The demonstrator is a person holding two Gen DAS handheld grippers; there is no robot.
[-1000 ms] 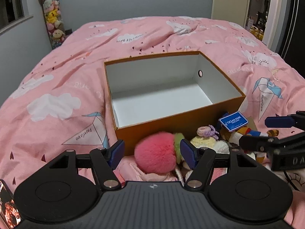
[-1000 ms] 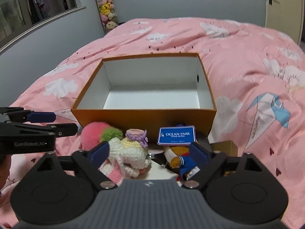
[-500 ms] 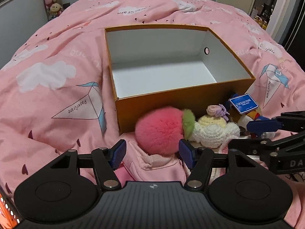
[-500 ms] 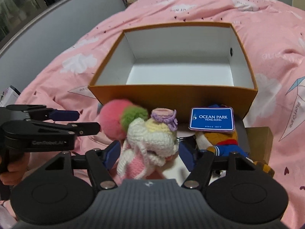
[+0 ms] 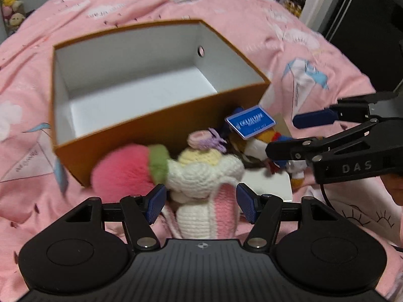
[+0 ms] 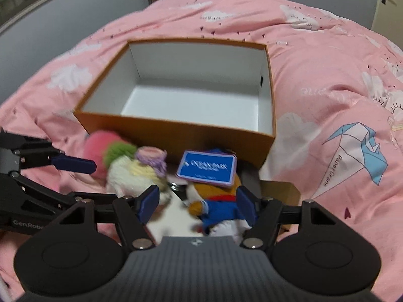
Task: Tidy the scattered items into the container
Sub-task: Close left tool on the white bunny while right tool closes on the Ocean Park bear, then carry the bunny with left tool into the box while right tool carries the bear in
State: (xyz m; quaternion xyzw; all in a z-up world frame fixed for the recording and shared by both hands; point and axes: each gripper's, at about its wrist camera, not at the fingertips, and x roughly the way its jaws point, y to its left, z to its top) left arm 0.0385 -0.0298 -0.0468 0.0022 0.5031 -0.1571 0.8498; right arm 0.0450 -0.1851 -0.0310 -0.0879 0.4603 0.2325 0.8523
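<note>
An open orange box (image 5: 161, 115) with a white inside lies on the pink bed; it also shows in the right wrist view (image 6: 176, 130). In front of it lie a pink pom-pom with a green tuft (image 5: 123, 171), a white crocheted doll (image 5: 204, 176) and a plush in blue clothes with a blue tag (image 6: 216, 201). My left gripper (image 5: 200, 201) is open, its fingers on either side of the crocheted doll's lower part. My right gripper (image 6: 197, 201) is open around the blue-clad plush. The box holds nothing.
A white flat card (image 5: 267, 183) lies under the toys. A small tan box (image 6: 279, 188) sits right of the plush. The pink duvet (image 6: 327, 88) spreads all around. A door and dark doorway (image 5: 365, 12) stand at the far right.
My left gripper has shifted right, from the pink pom-pom to the crocheted doll. My right gripper has shifted right, from the doll to the blue-clad plush. Both stay open.
</note>
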